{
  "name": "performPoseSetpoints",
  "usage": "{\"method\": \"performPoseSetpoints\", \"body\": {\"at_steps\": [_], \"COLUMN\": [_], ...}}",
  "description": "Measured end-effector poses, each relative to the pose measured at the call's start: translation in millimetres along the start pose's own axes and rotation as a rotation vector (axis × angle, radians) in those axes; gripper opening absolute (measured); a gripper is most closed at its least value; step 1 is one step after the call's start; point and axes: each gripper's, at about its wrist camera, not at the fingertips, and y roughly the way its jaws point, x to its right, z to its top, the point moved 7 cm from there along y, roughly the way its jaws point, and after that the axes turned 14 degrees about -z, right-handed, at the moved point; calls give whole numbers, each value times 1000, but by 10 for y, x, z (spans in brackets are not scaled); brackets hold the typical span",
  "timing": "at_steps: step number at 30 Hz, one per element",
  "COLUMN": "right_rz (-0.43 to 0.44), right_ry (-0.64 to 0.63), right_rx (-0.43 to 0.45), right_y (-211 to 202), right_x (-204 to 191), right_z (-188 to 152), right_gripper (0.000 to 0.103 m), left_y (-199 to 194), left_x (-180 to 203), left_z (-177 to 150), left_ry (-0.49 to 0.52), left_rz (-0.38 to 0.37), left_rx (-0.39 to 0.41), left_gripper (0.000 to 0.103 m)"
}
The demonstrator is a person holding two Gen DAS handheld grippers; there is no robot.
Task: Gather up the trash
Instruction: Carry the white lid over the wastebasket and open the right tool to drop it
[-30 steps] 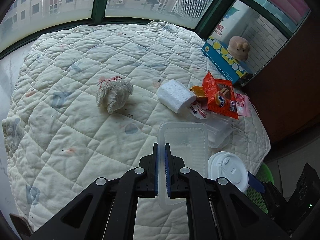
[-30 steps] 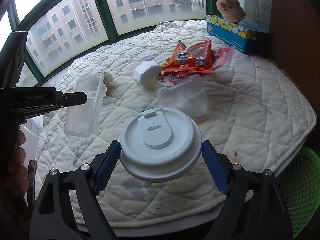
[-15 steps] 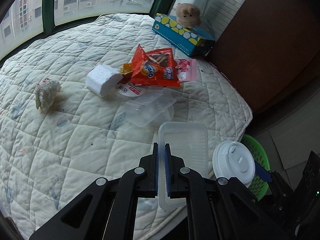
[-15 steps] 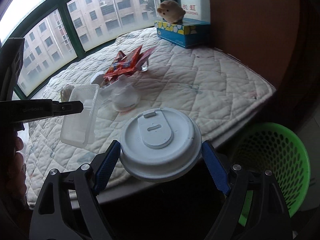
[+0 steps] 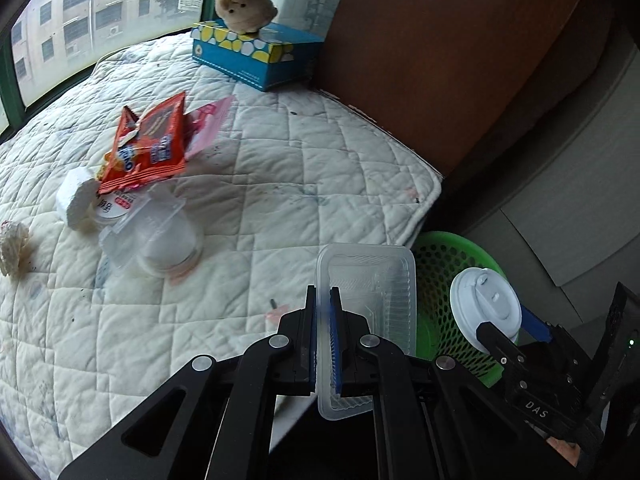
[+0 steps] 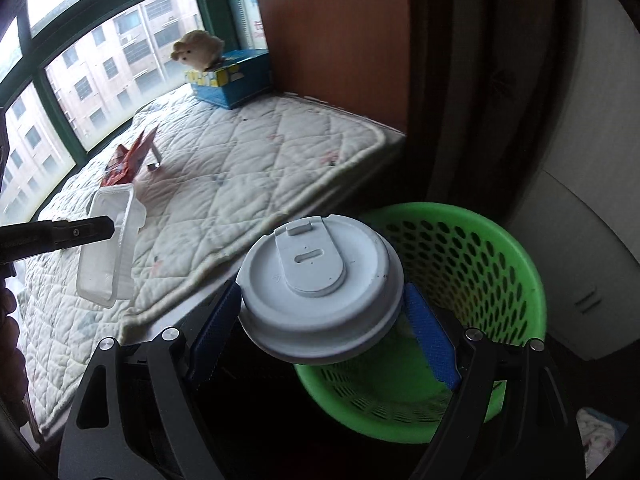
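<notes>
Pinching a clear plastic tray (image 5: 366, 304) by its rim in the closed left gripper (image 5: 323, 344), near the quilt's (image 5: 280, 184) edge; clamping a white lidded cup (image 6: 320, 284) in the wide-spread right gripper (image 6: 320, 320), hiding the cup's body and part of the green mesh basket (image 6: 480, 264) beneath.

Green mesh basket (image 6: 460, 280) mouth open and unobstructed, tucked just beside quilted mattress (image 6: 248, 168) corner. Brown wooden panel (image 6: 340, 28) closes the far side; near mattress strip bare, wrappers (image 5: 148, 144) farther back.
</notes>
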Motion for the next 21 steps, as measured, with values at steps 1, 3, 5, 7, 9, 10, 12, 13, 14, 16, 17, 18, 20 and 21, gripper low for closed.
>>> {"method": "performPoseSetpoints", "body": {"at_steps": [1, 3, 5, 7, 9, 10, 12, 13, 14, 16, 17, 18, 20, 21], "right_rz": [-11, -33, -48, -62, -75, -82, -92, -94, -95, -96, -96, -97, -104, -109], "right_ry": [10, 26, 43, 57, 65, 68, 73, 78, 81, 86, 88, 88, 84, 81], "right_rx": [-3, -13, -24, -36, -48, -53, -63, -68, -72, -78, -80, -82, -78, -76], "right_y": [15, 52, 98, 135, 180, 198, 232, 245, 261, 284, 298, 304, 312, 307], "right_x": [73, 214, 341, 441, 526, 562, 621, 643, 666, 710, 733, 753, 767, 776], "right_z": [-11, -42, -74, -118, -161, -184, -226, -245, -259, -282, -290, -298, -298, -300], "right_gripper": [82, 82, 82, 82, 82, 82, 82, 82, 82, 82, 83, 83, 83, 83], "left_y": [40, 118, 196, 260, 331, 365, 432, 467, 504, 570, 605, 638, 697, 724], "left_x": [56, 167, 268, 359, 445, 487, 566, 602, 636, 695, 723, 752, 809, 833], "left_z": [2, 2, -6, -23, -36, -39, -48, -54, -58, -66, -68, -69, -75, -78], "left_ry": [9, 30, 50, 69, 89, 98, 118, 127, 133, 147, 154, 161, 173, 179], "left_rz": [-5, -13, -21, -28, -32, -34, -38, -40, -42, -45, -46, -46, -49, -50], "left_rx": [-7, -21, -35, -49, -61, -67, -77, -83, -89, -101, -106, -110, -117, -120], "left_gripper": [6, 6, 6, 6, 6, 6, 6, 6, 6, 6, 6, 6, 6, 6]}}
